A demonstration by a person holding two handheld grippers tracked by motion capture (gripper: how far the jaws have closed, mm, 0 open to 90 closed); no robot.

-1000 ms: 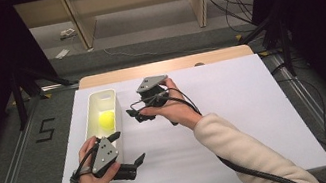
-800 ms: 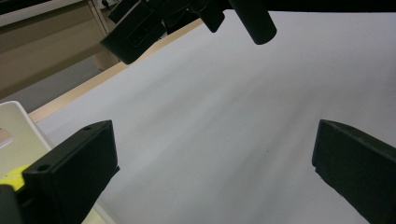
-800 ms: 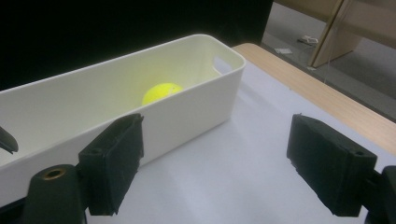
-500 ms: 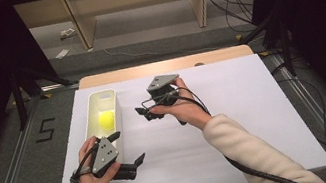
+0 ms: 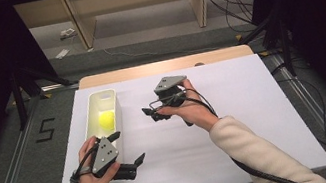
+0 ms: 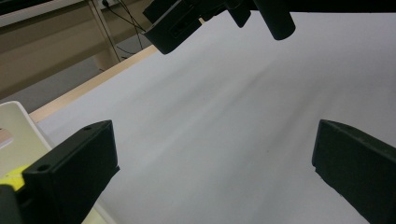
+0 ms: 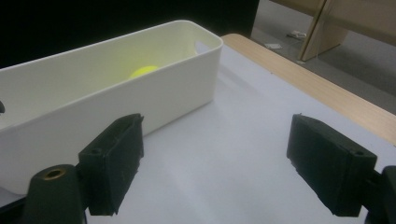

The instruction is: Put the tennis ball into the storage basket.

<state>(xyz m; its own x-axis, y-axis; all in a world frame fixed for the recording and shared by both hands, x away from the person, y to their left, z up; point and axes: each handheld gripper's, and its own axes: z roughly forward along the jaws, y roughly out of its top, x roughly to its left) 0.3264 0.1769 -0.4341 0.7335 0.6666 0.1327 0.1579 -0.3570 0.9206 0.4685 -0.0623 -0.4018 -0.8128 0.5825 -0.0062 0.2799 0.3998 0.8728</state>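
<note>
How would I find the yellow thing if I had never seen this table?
Look at the big white sheet that covers the table. On its left part stands a long white bin with rounded corners, beside the left gripper. The yellow thing is a small round ball inside that bin, and it is the one bright-coloured thing among white, grey and black ones.

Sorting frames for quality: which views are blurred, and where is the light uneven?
High view: sharp, bright white table sheet, dark surroundings. Left gripper view: sheet streaked with motion blur. Right gripper view: soft, the yellow ball glowing inside the white oblong plastic bin.
</note>
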